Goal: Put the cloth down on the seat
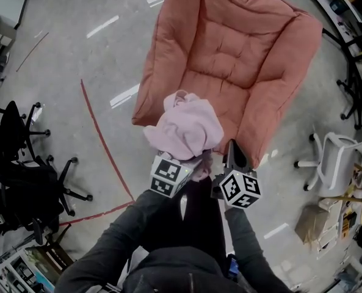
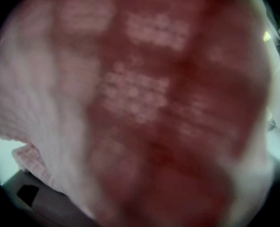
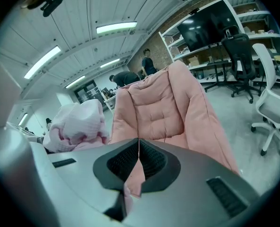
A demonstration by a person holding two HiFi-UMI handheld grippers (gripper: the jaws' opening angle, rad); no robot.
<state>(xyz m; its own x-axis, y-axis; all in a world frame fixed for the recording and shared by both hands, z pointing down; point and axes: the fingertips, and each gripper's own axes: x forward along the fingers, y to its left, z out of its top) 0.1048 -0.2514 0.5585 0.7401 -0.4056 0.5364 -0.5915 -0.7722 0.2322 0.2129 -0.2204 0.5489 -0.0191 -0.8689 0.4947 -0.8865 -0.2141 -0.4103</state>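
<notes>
Left tool [image 1: 170, 174] grips the bunched pink cloth [image 1: 187, 127], which smothers that tool's own camera and is held aloft at mid-frame, over the front edge of the salmon armchair [image 1: 229, 54]. Right tool [image 1: 235, 157], just right of the cloth, has its jaws pressed together on nothing. I judge this the carrying step. Next, reach up-frame over the seat [image 1: 220, 93], lower, and let go. One cloth, one armchair, two tools.
</notes>
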